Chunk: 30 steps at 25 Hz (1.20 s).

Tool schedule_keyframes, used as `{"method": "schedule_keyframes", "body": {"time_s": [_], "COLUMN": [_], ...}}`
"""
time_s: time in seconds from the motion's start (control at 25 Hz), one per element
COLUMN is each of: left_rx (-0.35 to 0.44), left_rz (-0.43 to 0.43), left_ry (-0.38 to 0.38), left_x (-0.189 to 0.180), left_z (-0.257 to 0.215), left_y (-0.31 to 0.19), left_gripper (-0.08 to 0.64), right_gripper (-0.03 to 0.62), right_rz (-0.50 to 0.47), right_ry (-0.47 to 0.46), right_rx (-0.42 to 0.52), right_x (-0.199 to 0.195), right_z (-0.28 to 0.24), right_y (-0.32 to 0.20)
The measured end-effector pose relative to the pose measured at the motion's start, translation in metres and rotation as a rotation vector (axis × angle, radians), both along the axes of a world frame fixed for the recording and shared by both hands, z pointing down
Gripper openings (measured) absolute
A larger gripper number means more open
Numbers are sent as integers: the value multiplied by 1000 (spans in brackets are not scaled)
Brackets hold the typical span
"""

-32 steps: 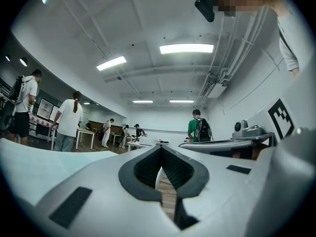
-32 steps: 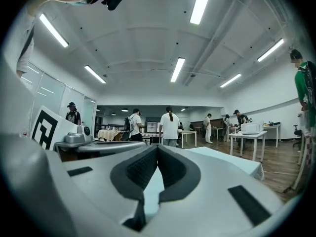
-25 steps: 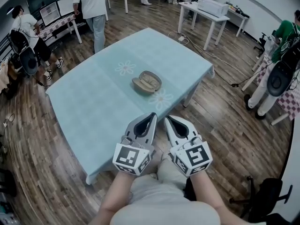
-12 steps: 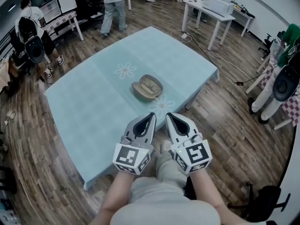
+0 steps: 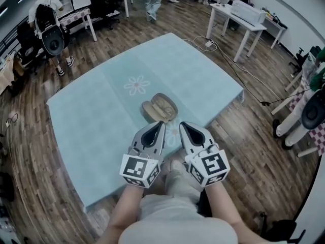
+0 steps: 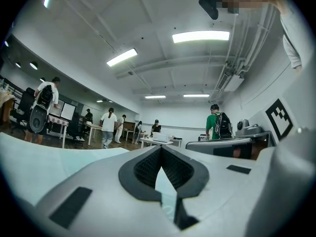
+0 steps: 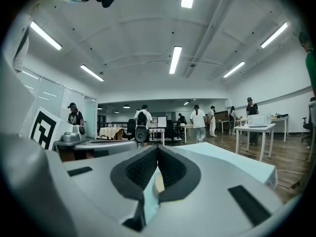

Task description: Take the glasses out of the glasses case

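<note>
left gripper [image 5: 161,124] clenched, empty | right gripper [image 5: 182,125] clenched, empty | case [image 5: 151,111] open on table [image 5: 96,111], just ahead of both tips; glasses [image 5: 164,104] inside | likely light, thin, fragile | take hold at bridge or frame rim, gently, not lenses

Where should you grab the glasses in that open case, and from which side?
Probably from straight above, pinching the middle of the frame. The glasses lie flat in the open glasses case, whose raised walls block the sides. The right gripper is shut, so it must open first. Finer detail is too small to see.
</note>
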<state>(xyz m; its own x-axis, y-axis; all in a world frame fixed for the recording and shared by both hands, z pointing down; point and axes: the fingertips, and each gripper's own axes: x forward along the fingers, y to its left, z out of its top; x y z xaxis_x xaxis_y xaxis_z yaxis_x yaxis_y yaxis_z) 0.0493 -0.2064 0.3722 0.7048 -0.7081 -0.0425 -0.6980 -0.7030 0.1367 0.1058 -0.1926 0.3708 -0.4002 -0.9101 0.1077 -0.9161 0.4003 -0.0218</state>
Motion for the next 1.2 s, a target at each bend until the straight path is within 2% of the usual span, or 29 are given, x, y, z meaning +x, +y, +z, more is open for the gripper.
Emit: {"method": "schedule_keyframes", "body": {"time_s": [0.2,0.68,0.88,1.0,1.2], "left_rx": [-25,-62,-78,-85,-102], "left_rz": [-49,-182,-230,-247,-256], "left_ry": [-5,-13,-19,-29,-49], "left_x": [8,27,25,24,17], "left_z": [7,12,21,23,30], "left_y": [-36,-115,-136,-142,-145], "left_gripper": [8,8,8,8,8], "right_gripper": [8,8,11,52,66], "right_rz": [-41,-206,-248,-276,-291], "right_ry": [-22,-7,1,15,43], "right_rx": [-46,-121,-147,-166,-190], "right_x": [16,27,26,23,13], "right_z": [8,27,39,45,59], "right_y": [-40,-121,-144,-153,-162]}}
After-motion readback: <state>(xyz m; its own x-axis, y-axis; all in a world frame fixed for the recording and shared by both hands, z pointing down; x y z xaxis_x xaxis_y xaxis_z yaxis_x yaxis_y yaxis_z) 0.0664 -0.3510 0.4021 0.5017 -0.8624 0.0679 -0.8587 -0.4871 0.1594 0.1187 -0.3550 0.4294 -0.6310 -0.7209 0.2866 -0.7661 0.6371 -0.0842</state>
